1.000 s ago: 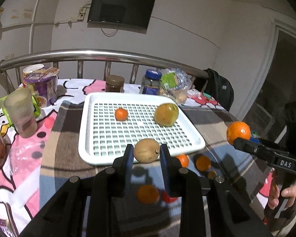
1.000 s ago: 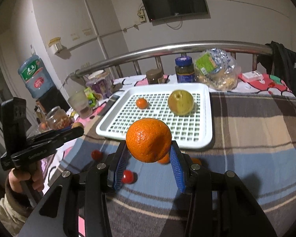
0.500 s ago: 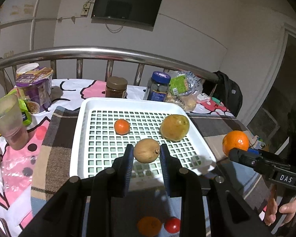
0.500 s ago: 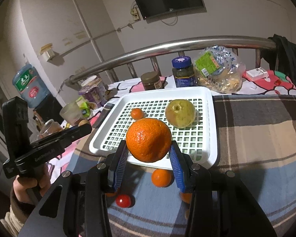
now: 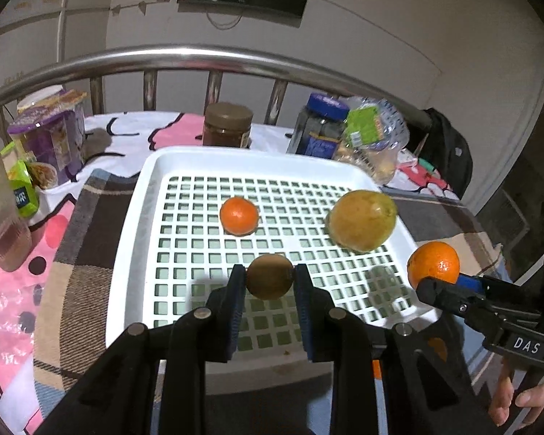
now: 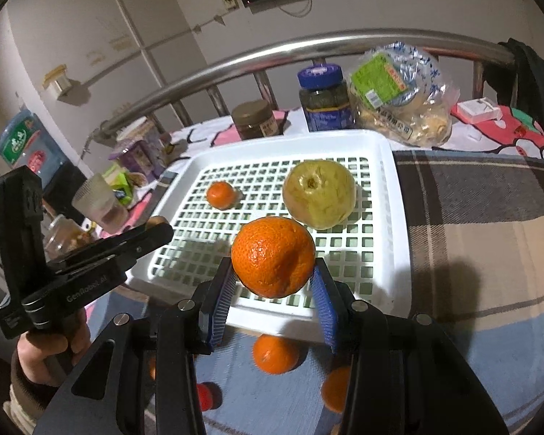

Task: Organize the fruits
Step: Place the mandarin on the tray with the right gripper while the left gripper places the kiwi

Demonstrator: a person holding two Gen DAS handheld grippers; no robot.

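We clamp a kiwi [image 5: 270,276] between the left gripper [image 5: 268,282] pads over the white perforated tray [image 5: 185,166], and the right gripper [image 6: 275,282] squeezes a large orange [image 6: 273,256] above the tray's near edge. The tray holds a mandarin [image 5: 239,216] and pear [image 5: 361,219] on a plaid blanket [image 6: 471,217] before a steel rail [image 5: 206,54]

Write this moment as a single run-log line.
left gripper: shut on kiwi | right gripper: shut on orange | tray: small orange, pear
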